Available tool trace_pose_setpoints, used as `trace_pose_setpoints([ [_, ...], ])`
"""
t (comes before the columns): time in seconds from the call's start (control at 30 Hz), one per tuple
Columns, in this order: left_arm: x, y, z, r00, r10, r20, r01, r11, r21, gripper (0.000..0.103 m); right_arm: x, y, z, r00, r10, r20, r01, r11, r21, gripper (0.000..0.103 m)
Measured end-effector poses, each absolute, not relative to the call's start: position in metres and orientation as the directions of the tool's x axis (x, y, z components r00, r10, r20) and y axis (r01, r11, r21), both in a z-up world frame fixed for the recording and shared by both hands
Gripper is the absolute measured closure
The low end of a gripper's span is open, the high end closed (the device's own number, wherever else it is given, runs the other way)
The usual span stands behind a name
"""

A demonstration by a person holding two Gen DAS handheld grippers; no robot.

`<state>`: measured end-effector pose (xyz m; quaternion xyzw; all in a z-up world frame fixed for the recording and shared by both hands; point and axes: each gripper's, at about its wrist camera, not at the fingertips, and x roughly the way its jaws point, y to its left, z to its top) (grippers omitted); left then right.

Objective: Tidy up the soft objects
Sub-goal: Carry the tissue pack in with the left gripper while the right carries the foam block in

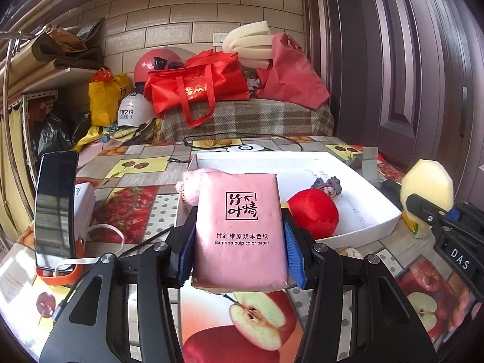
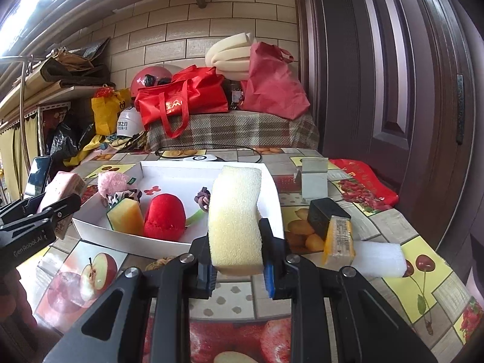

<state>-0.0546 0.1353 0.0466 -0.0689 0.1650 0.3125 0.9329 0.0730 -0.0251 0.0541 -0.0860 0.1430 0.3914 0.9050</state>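
My left gripper (image 1: 239, 242) is shut on a pink tissue pack (image 1: 242, 230) and holds it above the table, just in front of the white tray (image 1: 363, 227). My right gripper (image 2: 237, 260) is shut on a pale yellow sponge (image 2: 236, 220) near the tray's right front corner; it also shows in the left wrist view (image 1: 428, 184). In the tray (image 2: 90, 227) lie a red plush ball (image 2: 165, 214), a yellow-green sponge (image 2: 127, 216), a pink fluffy item (image 2: 113, 181), a black-and-white cloth (image 2: 124, 196) and a purple hair tie (image 2: 203, 196).
A phone (image 1: 56, 205) stands in an orange holder at the left. A black-and-yellow block (image 2: 332, 227), a white foam piece (image 2: 379, 260) and a grey stand (image 2: 314, 181) sit right of the tray. Red bags (image 2: 181, 96) and clutter lie behind the table.
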Motion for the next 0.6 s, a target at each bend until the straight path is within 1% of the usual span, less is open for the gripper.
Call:
trace_pose_setpoints([
  [0.23,-0.036,0.124,0.049,0.769,0.535,-0.351,-0.585,0.810,-0.047,0.053,0.062,-0.002,0.054,0.624,0.714,-0.319,-0.755,0.655,-0.011,0.079],
  [0.33,-0.029,0.122,0.049,0.762,0.544,-0.351,-0.595,0.802,-0.049,0.054,0.058,0.007,0.054,0.613,0.722,-0.320,-0.763,0.646,-0.002,0.079],
  [0.43,-0.026,0.128,0.049,0.761,0.539,-0.362,-0.599,0.797,-0.072,0.054,0.065,0.010,0.053,0.610,0.719,-0.334,-0.756,0.654,0.026,0.078],
  [0.6,-0.026,0.139,0.050,0.753,0.557,-0.349,-0.619,0.780,-0.091,0.054,0.081,0.008,0.053,0.623,0.702,-0.345,-0.729,0.681,0.069,0.078],
])
